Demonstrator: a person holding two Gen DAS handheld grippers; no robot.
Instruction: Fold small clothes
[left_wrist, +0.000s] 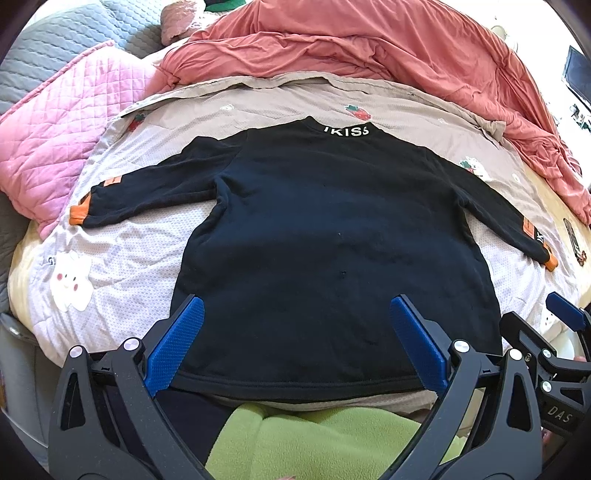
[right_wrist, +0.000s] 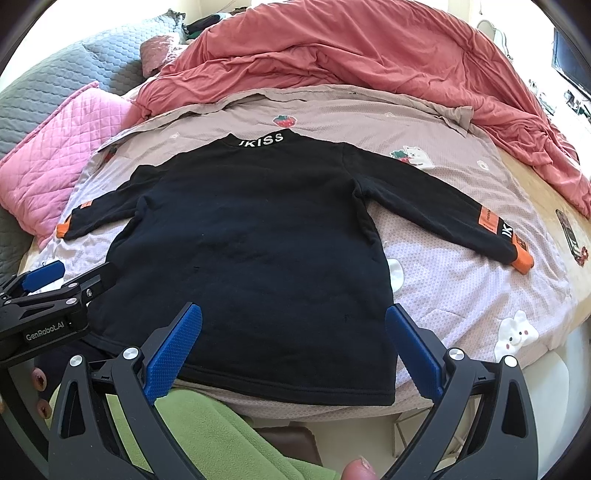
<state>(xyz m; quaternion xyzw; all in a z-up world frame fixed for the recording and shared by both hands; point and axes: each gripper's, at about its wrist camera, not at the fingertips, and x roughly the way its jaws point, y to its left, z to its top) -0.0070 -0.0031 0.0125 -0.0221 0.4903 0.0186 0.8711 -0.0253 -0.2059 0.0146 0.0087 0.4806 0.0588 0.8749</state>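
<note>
A small black long-sleeved top (left_wrist: 332, 229) with orange cuffs and white "IKISS" lettering at the collar lies flat on the bed, back up, sleeves spread out; it also shows in the right wrist view (right_wrist: 251, 236). My left gripper (left_wrist: 295, 306) is open, hovering over the hem near its left half, holding nothing. My right gripper (right_wrist: 293, 314) is open above the hem's right half, empty. The right gripper also shows at the right edge of the left wrist view (left_wrist: 561, 314), and the left gripper at the left edge of the right wrist view (right_wrist: 48, 280).
The top lies on a pale printed bed sheet (left_wrist: 122, 258). A pink quilted pillow (left_wrist: 55, 133) lies at left, a rumpled coral duvet (left_wrist: 369, 48) at the back. A green fleece cloth (left_wrist: 314, 435) sits below the near bed edge. A phone (right_wrist: 570, 236) lies at far right.
</note>
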